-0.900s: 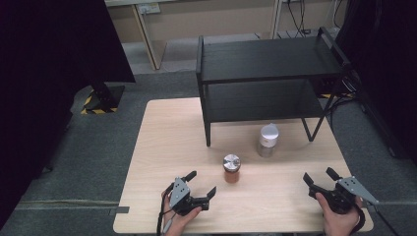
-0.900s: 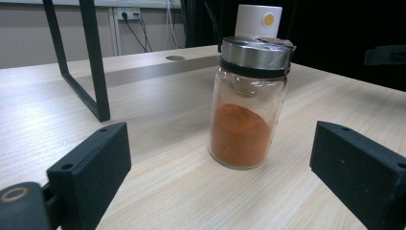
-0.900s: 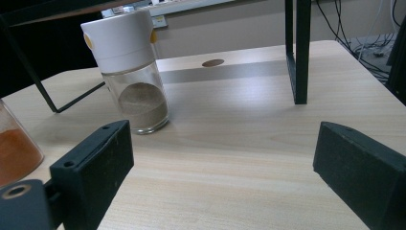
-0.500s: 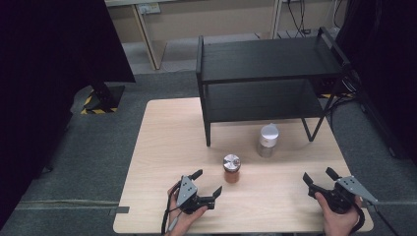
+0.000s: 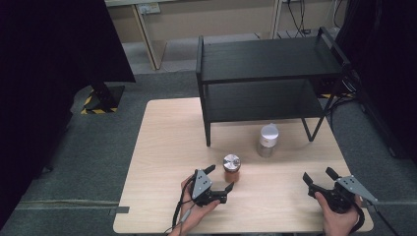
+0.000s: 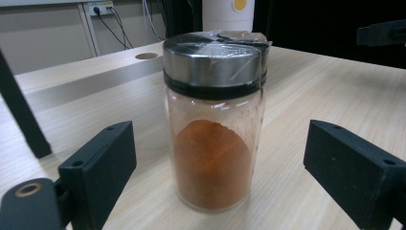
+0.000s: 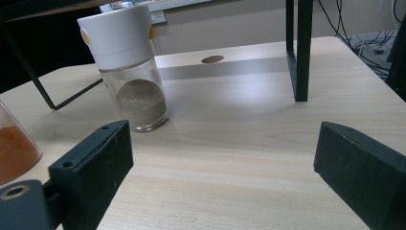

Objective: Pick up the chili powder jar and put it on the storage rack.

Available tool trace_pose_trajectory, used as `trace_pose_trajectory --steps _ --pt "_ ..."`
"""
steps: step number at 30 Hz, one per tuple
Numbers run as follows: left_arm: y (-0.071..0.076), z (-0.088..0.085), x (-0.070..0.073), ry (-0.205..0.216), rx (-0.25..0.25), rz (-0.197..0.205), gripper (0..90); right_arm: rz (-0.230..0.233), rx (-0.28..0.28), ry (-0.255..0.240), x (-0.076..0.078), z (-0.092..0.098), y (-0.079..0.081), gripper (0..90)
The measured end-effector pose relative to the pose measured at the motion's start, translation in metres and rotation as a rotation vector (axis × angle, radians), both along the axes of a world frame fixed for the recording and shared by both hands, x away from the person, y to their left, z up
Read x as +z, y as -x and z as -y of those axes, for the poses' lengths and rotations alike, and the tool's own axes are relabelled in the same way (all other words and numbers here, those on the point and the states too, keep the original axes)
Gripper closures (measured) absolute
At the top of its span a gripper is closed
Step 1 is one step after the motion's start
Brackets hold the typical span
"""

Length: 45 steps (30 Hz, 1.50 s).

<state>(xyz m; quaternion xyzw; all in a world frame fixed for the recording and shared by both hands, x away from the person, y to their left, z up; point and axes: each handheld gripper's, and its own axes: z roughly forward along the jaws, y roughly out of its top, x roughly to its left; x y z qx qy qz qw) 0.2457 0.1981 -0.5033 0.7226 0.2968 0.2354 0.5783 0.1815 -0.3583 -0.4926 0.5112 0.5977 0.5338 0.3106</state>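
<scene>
We have our left gripper (image 5: pixel 220 179) wide open around the orange spice jar (image 6: pixel 214 124), gripping nothing yet; that jar stands just before the black shelf (image 5: pixel 268 59); probably lifting comes next.

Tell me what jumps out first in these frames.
The spice jar with orange powder and a steel lid stands upright between the left gripper's open jaws, near the table's front edge. Farther back, a white-capped jar of pale powder stands before the black two-tier rack. The right gripper hangs open at the front right.
</scene>
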Motion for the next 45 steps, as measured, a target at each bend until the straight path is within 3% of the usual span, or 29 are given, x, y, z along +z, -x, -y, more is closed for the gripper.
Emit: trace_pose_trajectory --steps 12,22,26,34,41,44,45 --pt "-0.012 0.019 0.004 0.013 0.027 -0.046 18.8 -0.003 0.006 -0.001 0.0 0.001 -0.001 6.3" --pt "-0.015 0.027 0.009 -0.021 0.047 -0.056 29.9 -0.004 0.007 -0.004 0.0 0.001 -0.001 6.3" --pt "-0.016 0.028 0.009 -0.028 0.049 -0.057 30.1 -0.005 0.008 -0.004 0.0 0.001 -0.001 6.3" --pt "-0.014 0.03 0.009 -0.028 0.057 -0.05 30.2 -0.006 0.01 -0.001 0.001 0.002 -0.001 6.2" --pt "-0.012 0.029 0.005 0.01 0.056 -0.035 30.3 -0.01 0.01 -0.003 0.001 0.002 -0.002 6.1" --pt "-0.008 0.028 0.008 0.026 0.059 -0.011 30.3 -0.011 0.01 -0.003 0.001 0.002 -0.002 6.0" --pt "-0.005 0.028 0.011 0.035 0.061 0.013 30.3 -0.011 0.01 -0.003 0.001 0.002 -0.002 6.0"
